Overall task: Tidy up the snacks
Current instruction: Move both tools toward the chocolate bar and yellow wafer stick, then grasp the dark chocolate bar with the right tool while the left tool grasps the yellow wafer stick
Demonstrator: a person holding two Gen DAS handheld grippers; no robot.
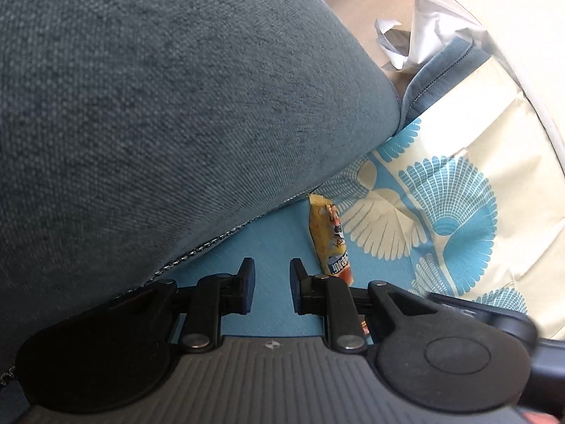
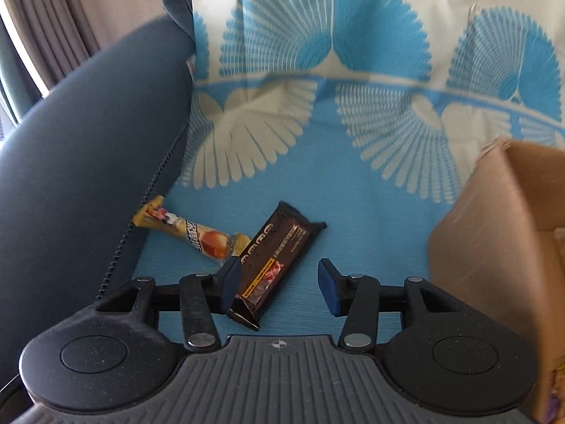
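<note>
On the patterned cloth (image 2: 353, 183) two snack bars lie side by side near the sofa arm (image 2: 88, 134), which rises along the cloth's left edge. The yellow-wrapped bar (image 2: 190, 236) lies closest to the arm, one end almost against it; the dark-wrapped bar (image 2: 272, 258) lies just to its right, overlapping its near end. A cardboard box (image 2: 494, 247) stands well apart to the right. Behind, the cloth runs up the backrest.
</note>
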